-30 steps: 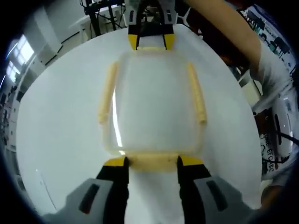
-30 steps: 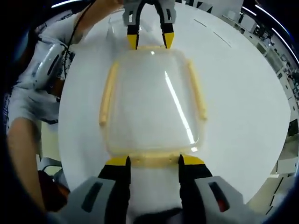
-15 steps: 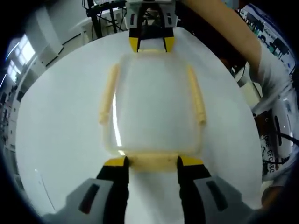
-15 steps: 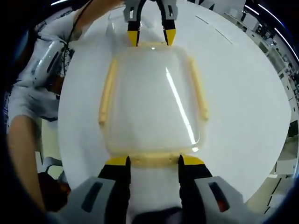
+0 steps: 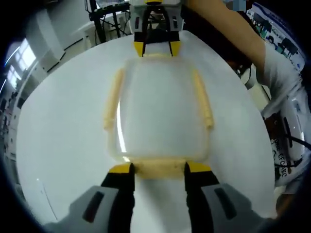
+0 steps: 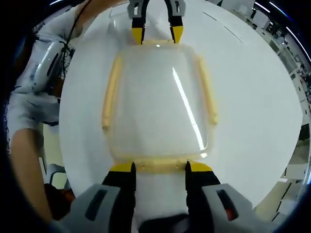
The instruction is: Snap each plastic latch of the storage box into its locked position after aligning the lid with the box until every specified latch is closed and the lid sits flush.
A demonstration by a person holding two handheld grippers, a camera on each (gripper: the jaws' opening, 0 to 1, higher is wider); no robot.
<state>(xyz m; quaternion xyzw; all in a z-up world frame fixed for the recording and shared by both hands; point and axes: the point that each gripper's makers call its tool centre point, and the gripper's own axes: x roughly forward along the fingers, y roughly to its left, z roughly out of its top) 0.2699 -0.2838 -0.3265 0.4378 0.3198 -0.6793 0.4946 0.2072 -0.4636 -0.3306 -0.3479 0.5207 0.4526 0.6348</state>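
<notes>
We hold the left gripper (image 5: 158, 168) and right gripper (image 6: 158, 167) wide open against opposite end latches (image 5: 159, 167) of the box (image 5: 160, 111), gripping nothing, and should press both evenly to keep the lid (image 6: 158, 99) flush.

Left gripper (image 5: 158, 168) and right gripper (image 6: 158, 166) face each other, both level and parted wide. Person's bare forearm (image 5: 228, 29) extends behind the right one.

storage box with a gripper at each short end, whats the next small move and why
Probably press both end latches down together. The left gripper straddles the yellow latch at its end of the storage box, and the right gripper does the same at the opposite latch. The lid looks seated; I cannot tell whether these latches are locked.
</notes>
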